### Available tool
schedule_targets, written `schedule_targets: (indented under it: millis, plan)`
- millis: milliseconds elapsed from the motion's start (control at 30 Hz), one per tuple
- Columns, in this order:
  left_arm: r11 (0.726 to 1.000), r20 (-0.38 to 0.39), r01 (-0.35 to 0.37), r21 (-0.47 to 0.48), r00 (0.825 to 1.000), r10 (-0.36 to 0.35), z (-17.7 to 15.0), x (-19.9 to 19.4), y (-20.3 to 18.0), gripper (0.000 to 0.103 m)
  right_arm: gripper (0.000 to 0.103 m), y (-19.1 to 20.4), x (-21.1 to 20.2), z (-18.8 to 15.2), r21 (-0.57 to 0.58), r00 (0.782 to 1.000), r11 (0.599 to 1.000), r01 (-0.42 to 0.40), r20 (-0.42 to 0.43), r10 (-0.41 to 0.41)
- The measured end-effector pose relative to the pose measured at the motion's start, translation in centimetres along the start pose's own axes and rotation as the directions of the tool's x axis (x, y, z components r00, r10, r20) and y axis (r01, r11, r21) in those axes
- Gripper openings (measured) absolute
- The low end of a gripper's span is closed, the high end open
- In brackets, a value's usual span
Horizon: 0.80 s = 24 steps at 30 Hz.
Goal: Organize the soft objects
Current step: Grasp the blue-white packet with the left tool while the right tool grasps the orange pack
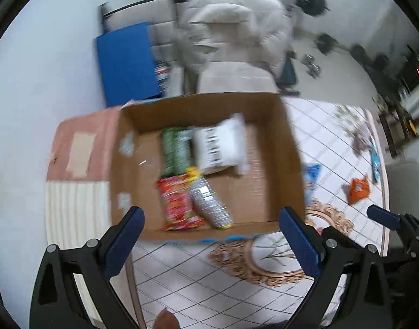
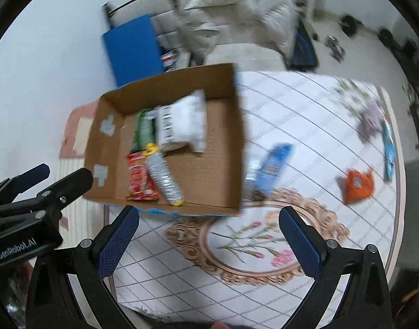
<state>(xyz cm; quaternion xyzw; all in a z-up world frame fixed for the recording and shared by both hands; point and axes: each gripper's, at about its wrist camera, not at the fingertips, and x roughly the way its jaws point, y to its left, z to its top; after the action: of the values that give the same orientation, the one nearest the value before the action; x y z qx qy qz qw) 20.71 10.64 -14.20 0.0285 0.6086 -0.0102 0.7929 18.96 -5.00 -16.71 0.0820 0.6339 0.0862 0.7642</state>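
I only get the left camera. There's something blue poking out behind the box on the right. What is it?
Observer: The right wrist view shows it whole: a long blue packet lying on the tablecloth beside the cardboard box, outside it.
Child: Is anything else blue over there?
Observer: Yes, a thin light blue packet lies near the table's far right edge, past the orange packet.
Child: What's in the middle of that curly gold ring?
Observer: Pink flowers with green stems, printed on the cloth.
Child: Is the right gripper holding something?
Observer: No. The right gripper is open and empty, above the cloth.
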Motion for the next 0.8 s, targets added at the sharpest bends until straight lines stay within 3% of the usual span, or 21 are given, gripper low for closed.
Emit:
schedule_targets:
  millis: [100,200,333,467,533,633,800]
  plan:
    - [0.991,-0.027,0.017,0.133,1.0,-0.014,2.7,1.6,-6.3,0.101,0.103,-6.6,-0.9,0.3,0.104,0.999,0.994,0.04,-0.008,-0.039]
    - [0.953,-0.117,0.037,0.302,0.993,-0.001,5.0,5.4,-13.3,0.101,0.103,-14.0,-0.5,0.8,0.208,0.994,0.972,0.112,-0.035,-0.108]
    - [0.873,-0.288,0.059,0.485,0.953,0.096,6.4,13.3,-21.2,0.101,0.103,-22.8,1.8,1.7,0.322,0.986,0.935,0.151,-0.122,-0.118]
    - [0.809,-0.373,0.042,0.586,0.9,0.223,5.8,20.0,-24.9,0.101,0.103,-27.8,4.7,2.1,0.36,0.979,0.921,0.151,-0.186,-0.088]
    - [0.797,-0.419,0.045,0.602,0.868,0.267,5.2,22.6,-25.6,0.101,0.103,-29.2,6.5,2.2,0.352,0.971,0.922,0.163,-0.223,-0.086]
    - [0.8,-0.483,0.062,0.597,0.824,0.296,4.3,25.6,-26.0,0.101,0.103,-30.3,9.2,2.6,0.341,0.96,0.925,0.171,-0.267,-0.079]
    - [0.815,-0.528,0.067,0.575,0.792,0.308,3.5,28.0,-25.7,0.097,0.103,-30.8,12.6,3.2,0.306,0.946,0.938,0.165,-0.318,-0.063]
